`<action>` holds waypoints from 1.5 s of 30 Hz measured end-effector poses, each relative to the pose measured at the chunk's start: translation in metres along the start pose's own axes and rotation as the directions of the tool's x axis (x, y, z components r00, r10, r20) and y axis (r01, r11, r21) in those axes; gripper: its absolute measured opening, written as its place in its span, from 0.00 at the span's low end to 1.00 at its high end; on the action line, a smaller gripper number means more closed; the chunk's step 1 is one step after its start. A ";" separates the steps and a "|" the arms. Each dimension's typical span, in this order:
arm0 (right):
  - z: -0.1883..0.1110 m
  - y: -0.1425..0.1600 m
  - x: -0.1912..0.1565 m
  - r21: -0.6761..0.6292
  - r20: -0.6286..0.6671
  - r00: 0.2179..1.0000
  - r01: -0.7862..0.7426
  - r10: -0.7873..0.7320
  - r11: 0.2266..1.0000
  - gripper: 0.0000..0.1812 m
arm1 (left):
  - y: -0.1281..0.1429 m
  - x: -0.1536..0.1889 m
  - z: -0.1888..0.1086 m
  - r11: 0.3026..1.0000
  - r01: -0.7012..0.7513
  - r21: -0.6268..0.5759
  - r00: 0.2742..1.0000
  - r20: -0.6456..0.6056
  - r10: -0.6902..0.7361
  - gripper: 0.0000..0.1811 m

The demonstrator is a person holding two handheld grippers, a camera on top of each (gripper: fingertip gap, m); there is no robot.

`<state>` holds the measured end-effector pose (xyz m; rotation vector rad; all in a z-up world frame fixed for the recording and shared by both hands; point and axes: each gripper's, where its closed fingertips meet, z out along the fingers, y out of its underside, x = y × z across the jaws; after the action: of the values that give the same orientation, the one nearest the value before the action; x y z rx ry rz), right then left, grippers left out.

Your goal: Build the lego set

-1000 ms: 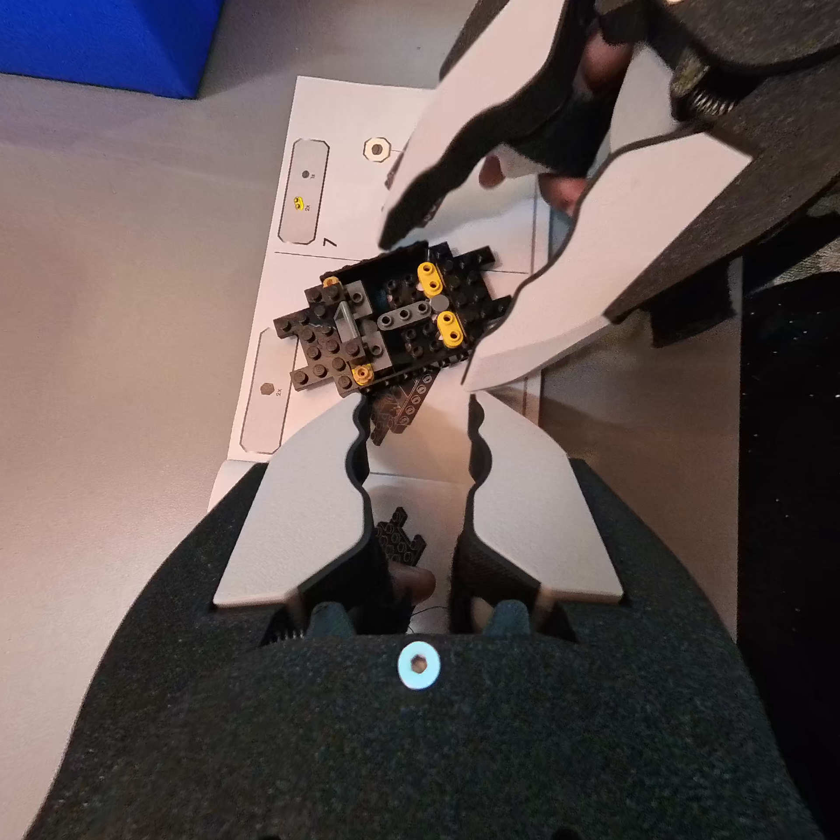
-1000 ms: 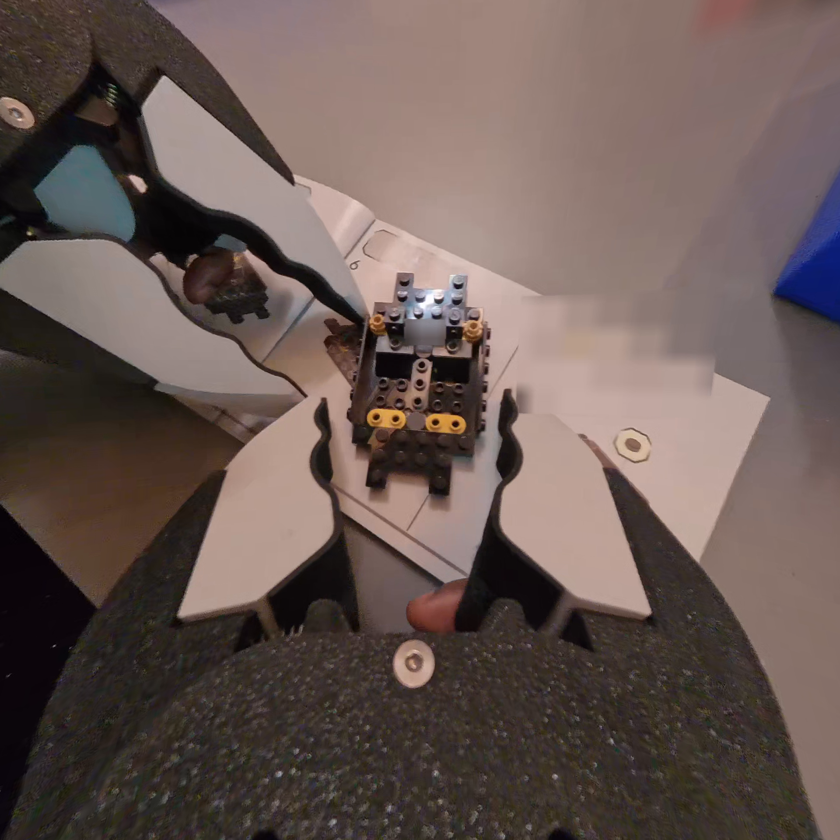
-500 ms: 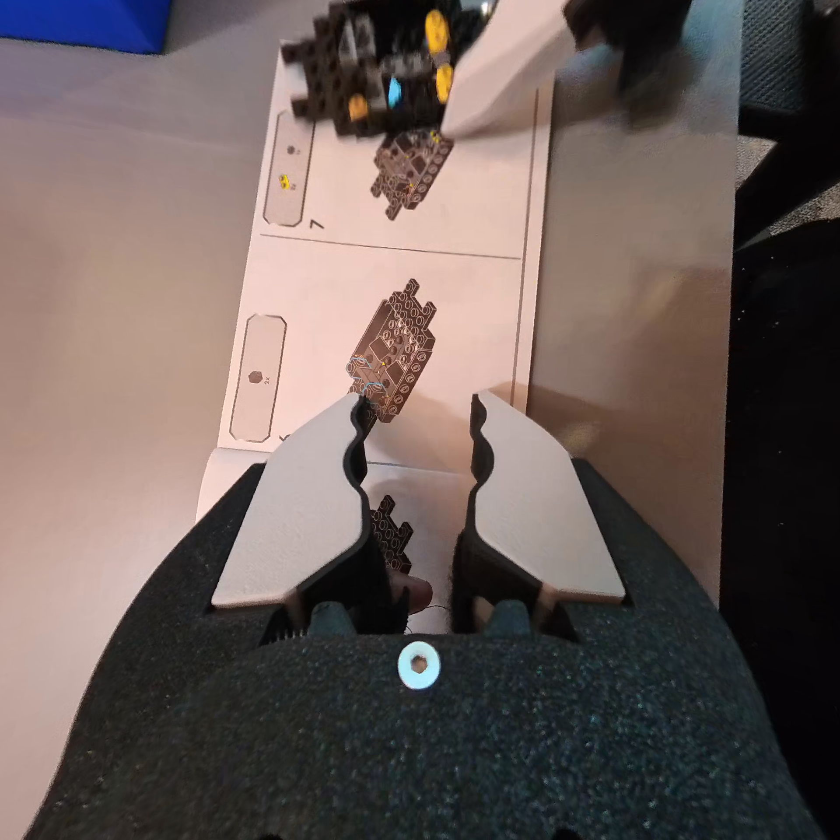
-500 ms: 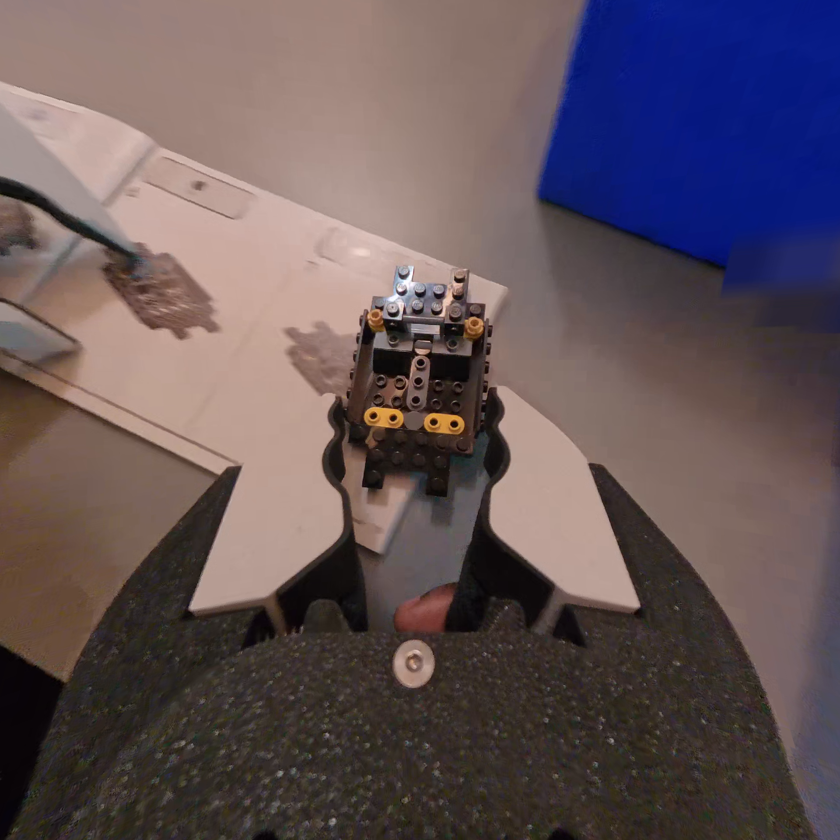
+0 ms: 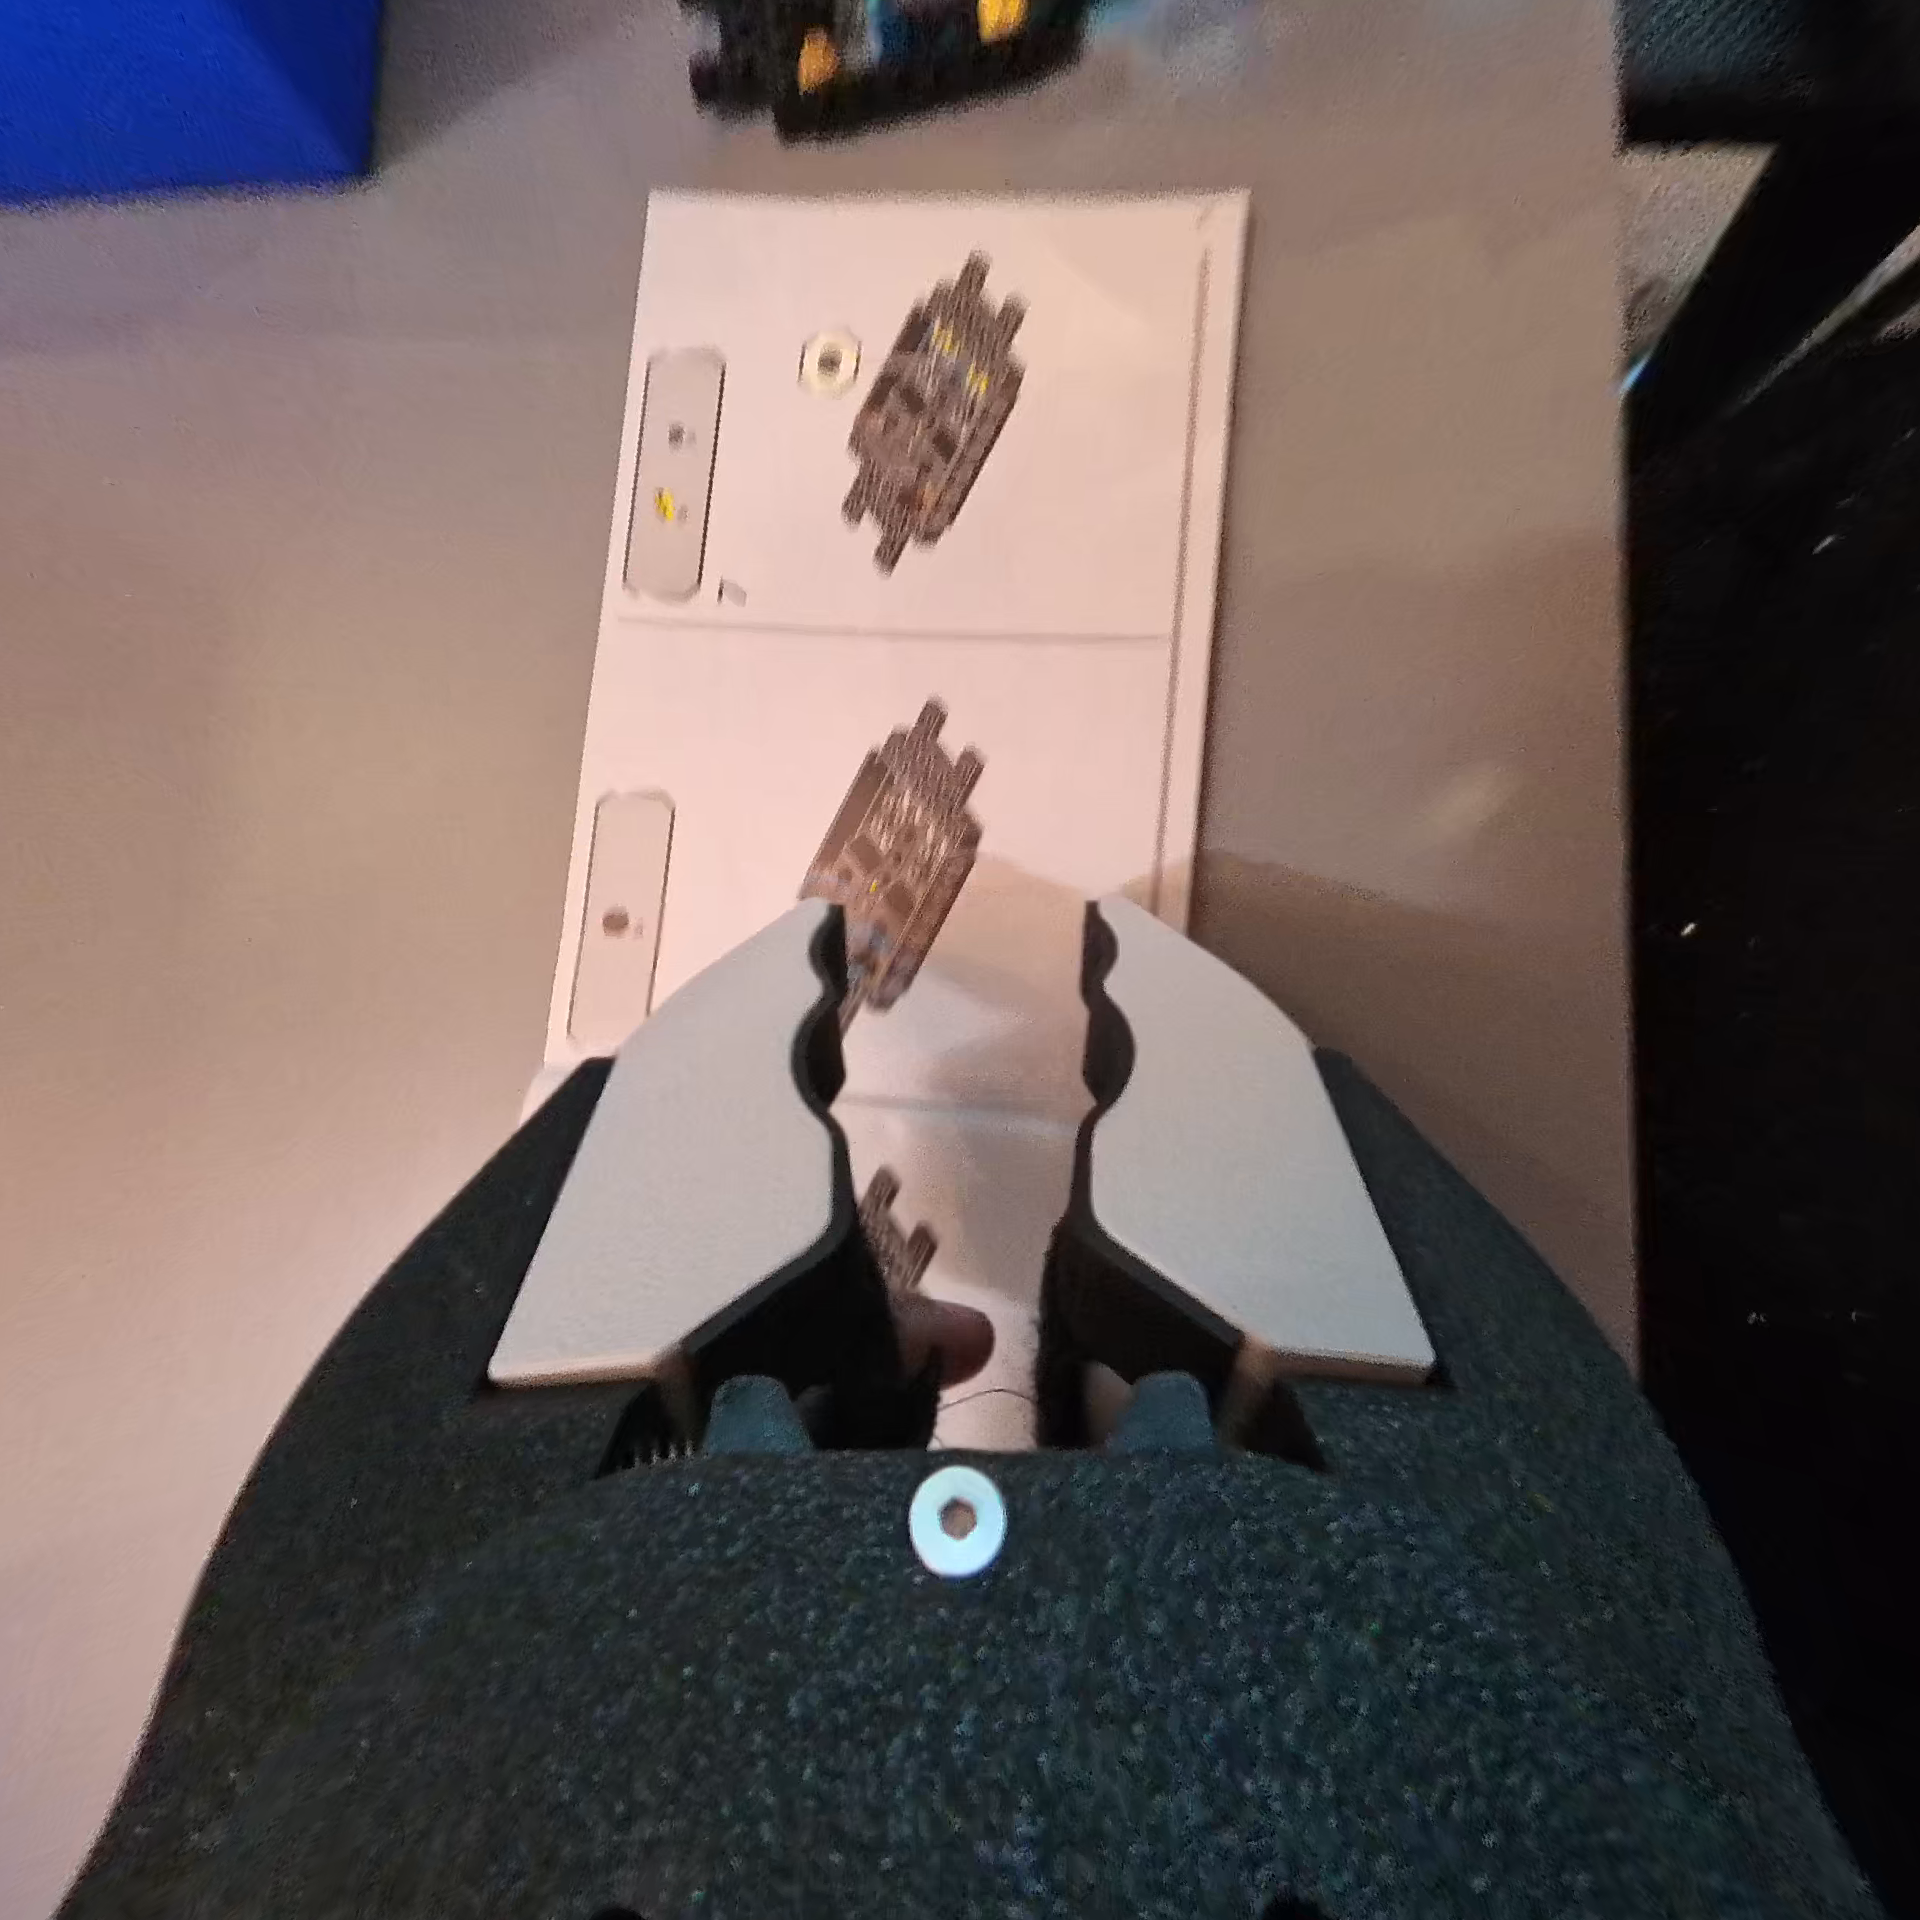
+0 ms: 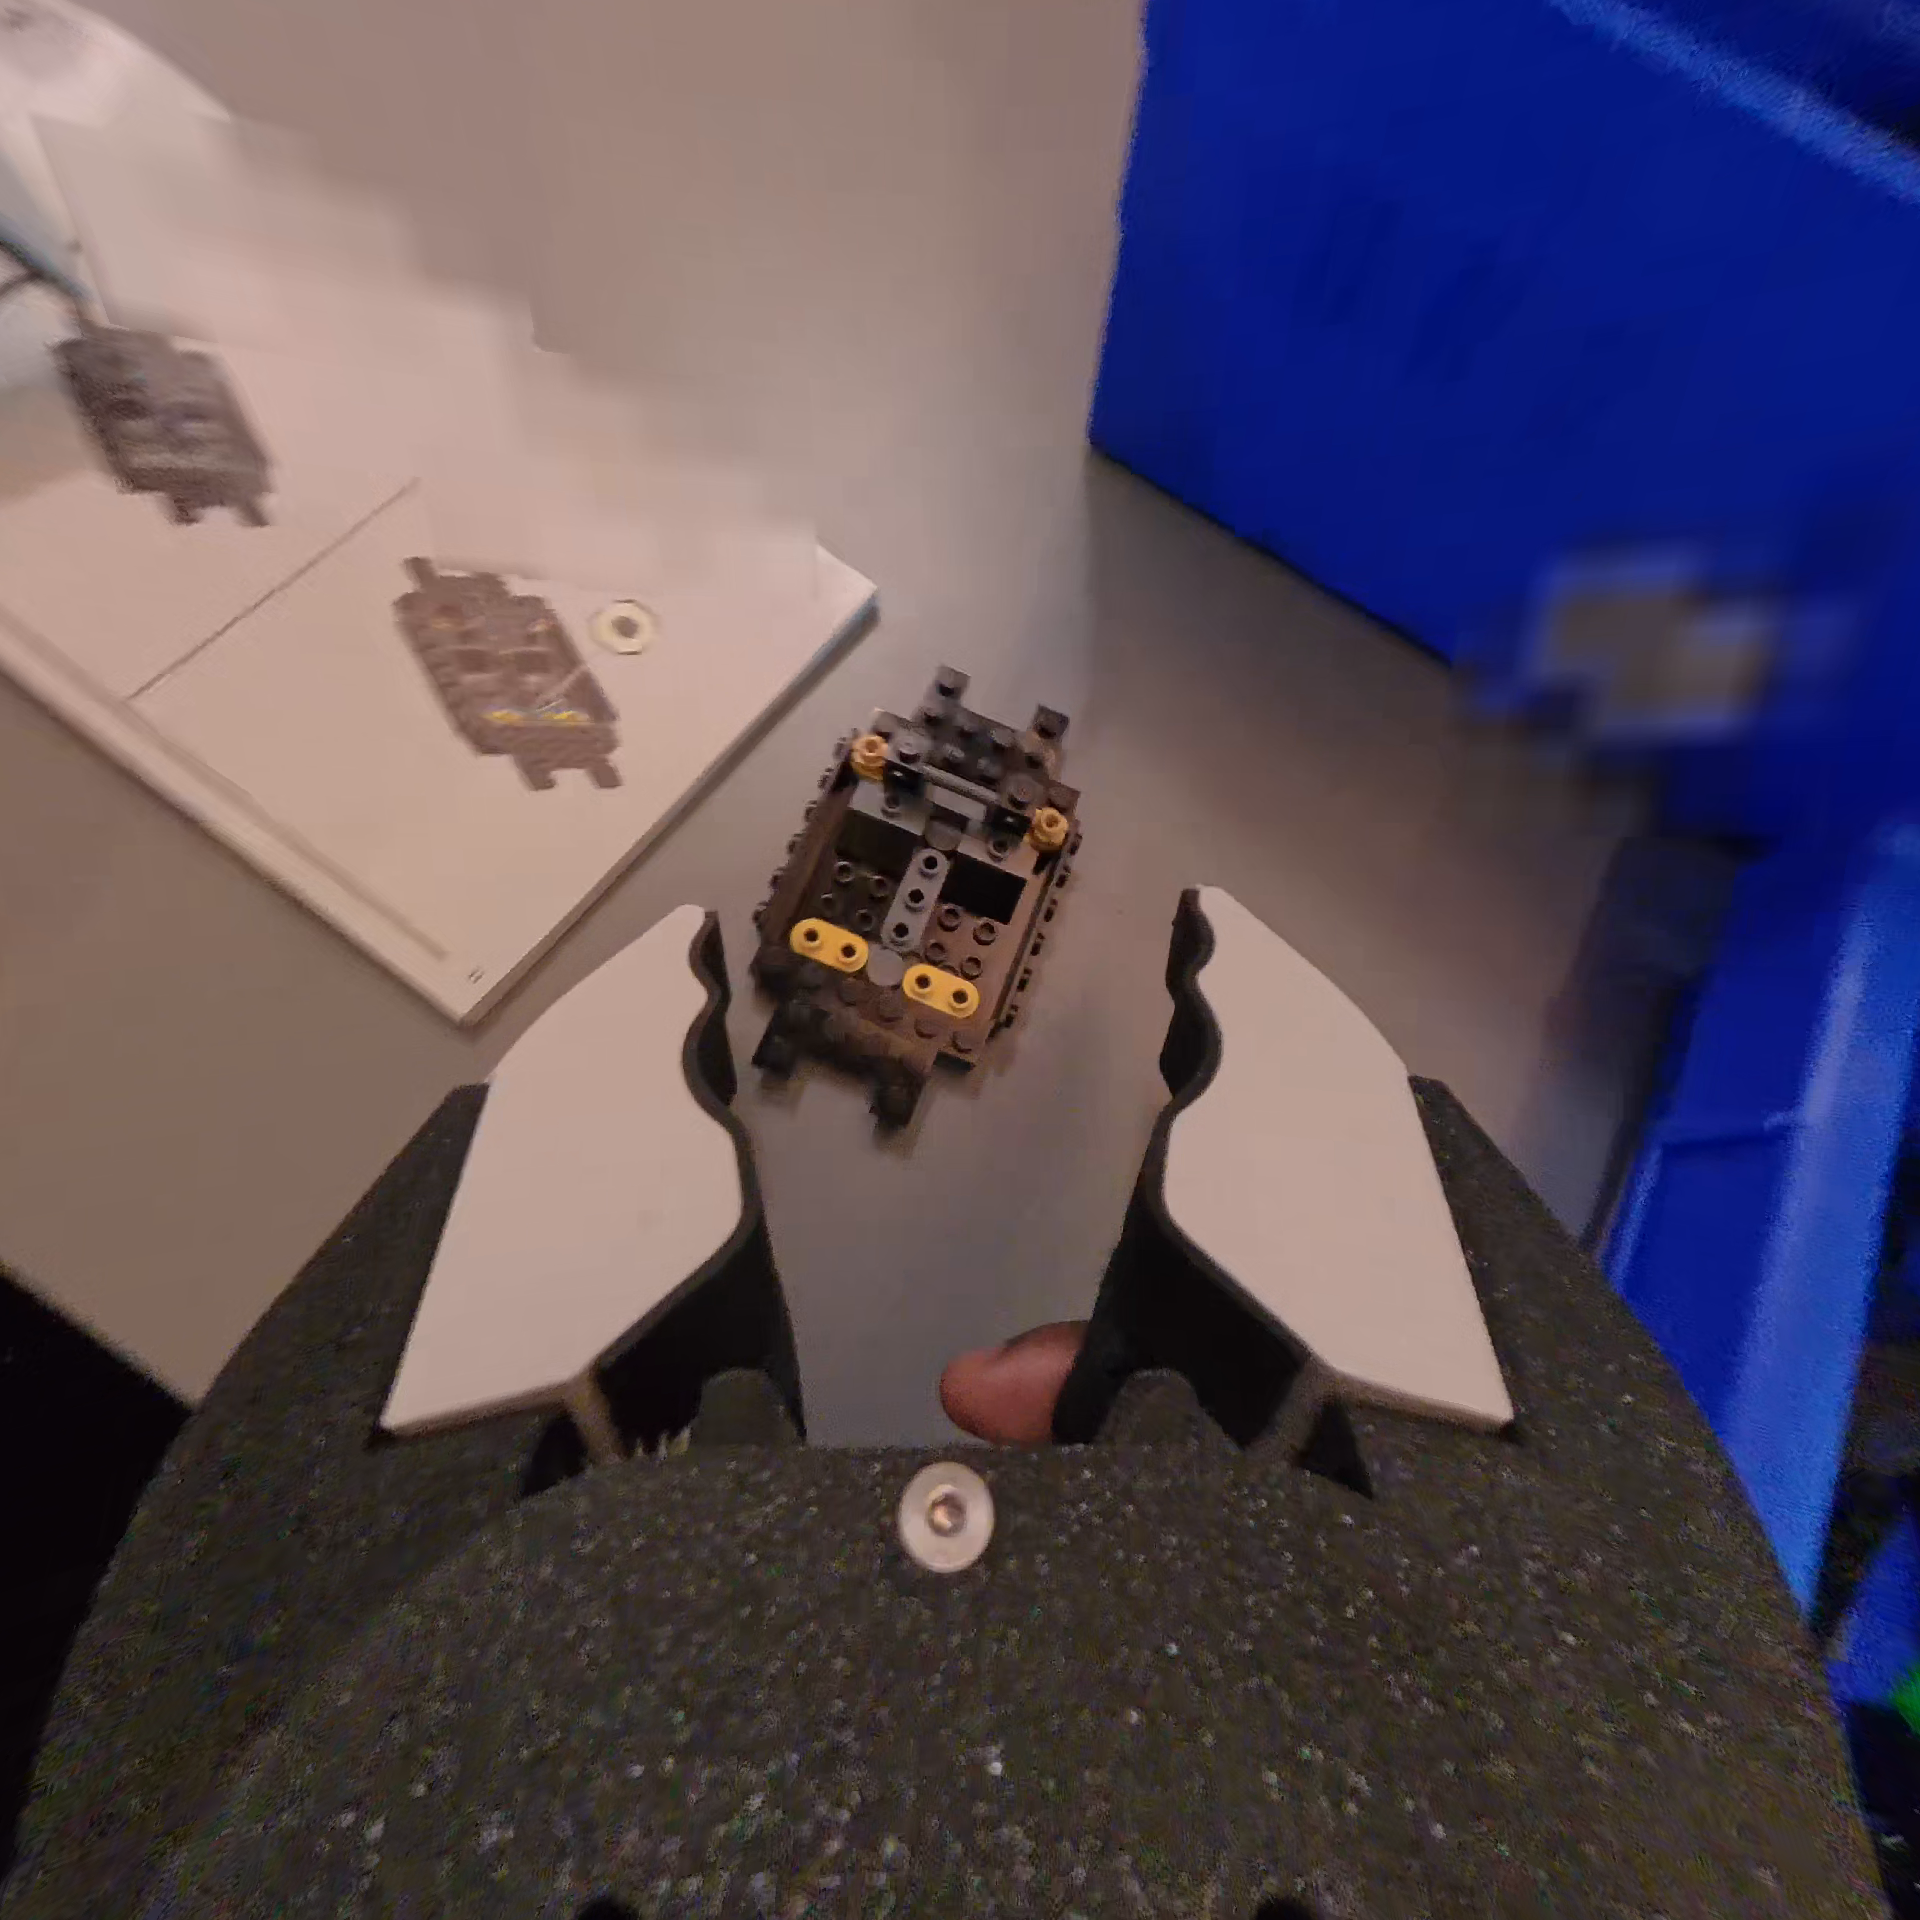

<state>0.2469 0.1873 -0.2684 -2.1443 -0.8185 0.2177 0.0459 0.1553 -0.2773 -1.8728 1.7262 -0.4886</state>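
The black lego model (image 6: 914, 894) with yellow and grey pieces sits on the grey table, just beyond the booklet's corner. My right gripper (image 6: 945, 914) is open and empty, its fingertips on either side of the model's near end, apart from it. The model also shows blurred at the top edge of the left wrist view (image 5: 873, 62). My left gripper (image 5: 961, 914) is open and empty above the white instruction booklet (image 5: 1091, 499), over its lower picture.
The instruction booklet (image 6: 312, 665) lies left of the model. Blue bins (image 6: 1507, 312) stand close on the right and behind the model. A blue bin corner (image 5: 166, 83) shows at the far left. A dark area (image 5: 1787, 935) borders the table's right edge.
My right gripper carried the model off the booklet to the table near the blue bins, set it down and opened. My left gripper drew back over the booklet.
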 end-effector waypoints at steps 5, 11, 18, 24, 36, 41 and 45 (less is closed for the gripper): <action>-0.031 -0.011 -0.062 0.172 0.338 0.879 0.295 -0.337 0.940 0.22 | -0.043 0.019 0.017 0.992 -0.068 0.102 0.997 -0.012 0.070 0.27; -0.015 0.006 -0.096 0.220 0.486 0.710 0.464 -0.509 0.858 0.12 | -0.075 0.032 0.048 0.978 -0.095 0.187 0.995 -0.020 0.101 0.21; 0.000 0.013 -0.095 0.211 0.510 0.648 0.543 -0.566 0.813 0.11 | -0.061 0.034 0.059 0.990 -0.081 0.115 0.996 -0.031 0.085 0.21; -0.001 0.005 -0.093 0.235 0.533 0.637 0.521 -0.558 0.820 0.06 | -0.060 0.033 0.055 0.991 -0.044 0.130 0.996 -0.070 0.053 0.16; -0.001 0.007 -0.095 0.219 0.571 0.617 0.520 -0.541 0.825 0.02 | -0.062 0.030 0.049 0.986 -0.025 0.162 0.997 -0.073 0.037 0.16; -0.001 0.005 -0.096 0.222 0.571 0.621 0.513 -0.537 0.829 0.05 | -0.062 0.028 0.047 0.985 -0.014 0.172 0.997 -0.072 0.026 0.16; -0.001 0.004 -0.096 0.225 0.567 0.623 0.511 -0.538 0.829 0.05 | -0.062 0.028 0.047 0.984 -0.006 0.176 0.997 -0.076 0.020 0.15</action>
<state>0.1749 0.1256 -0.2820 -1.6815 -1.7710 0.6346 0.1265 0.1361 -0.2795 -1.7377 1.6849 -0.6931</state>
